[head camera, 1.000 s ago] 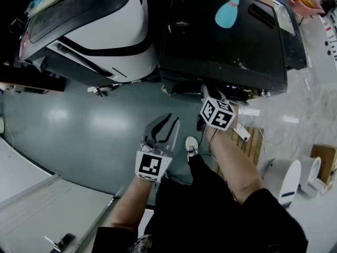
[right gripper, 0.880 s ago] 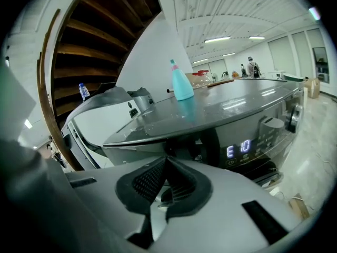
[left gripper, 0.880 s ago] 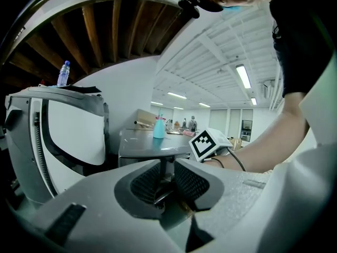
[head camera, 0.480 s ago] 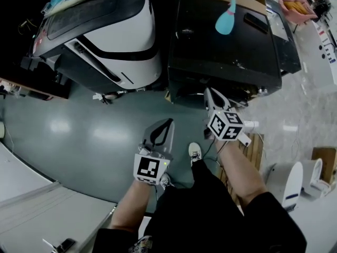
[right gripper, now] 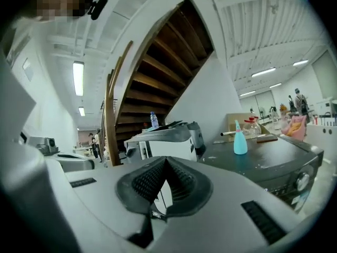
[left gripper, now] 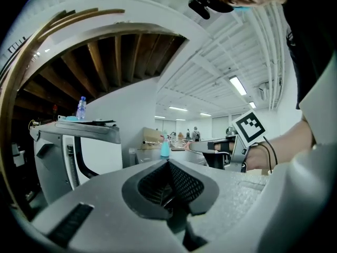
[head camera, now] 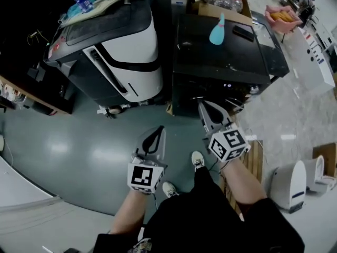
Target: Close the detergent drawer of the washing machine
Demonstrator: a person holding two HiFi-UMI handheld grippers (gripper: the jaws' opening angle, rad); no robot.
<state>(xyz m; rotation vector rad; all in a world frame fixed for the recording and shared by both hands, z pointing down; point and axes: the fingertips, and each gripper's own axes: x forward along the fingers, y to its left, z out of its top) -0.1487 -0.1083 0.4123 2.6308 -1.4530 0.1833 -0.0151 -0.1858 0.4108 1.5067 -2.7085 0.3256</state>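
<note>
While each pair of jaws is pressed together on nothing, the right gripper (head camera: 201, 105) hovers near the front of the dark washing machine (head camera: 221, 57) (a teal bottle (head camera: 217, 31) stands on top). The left gripper (head camera: 158, 130) hangs over the grey floor (head camera: 79, 141). I cannot make out the detergent drawer.

Head view: the left grey two-jaw gripper (head camera: 157, 133), marker cube at its rear, points to 12 o'clock, jaws together, empty. The right grey two-jaw gripper (head camera: 202, 108), at its 2 o'clock, points to 11 o'clock, jaws likewise together, empty. The bare forearms (head camera: 239, 181) enter from 6 o'clock.
</note>
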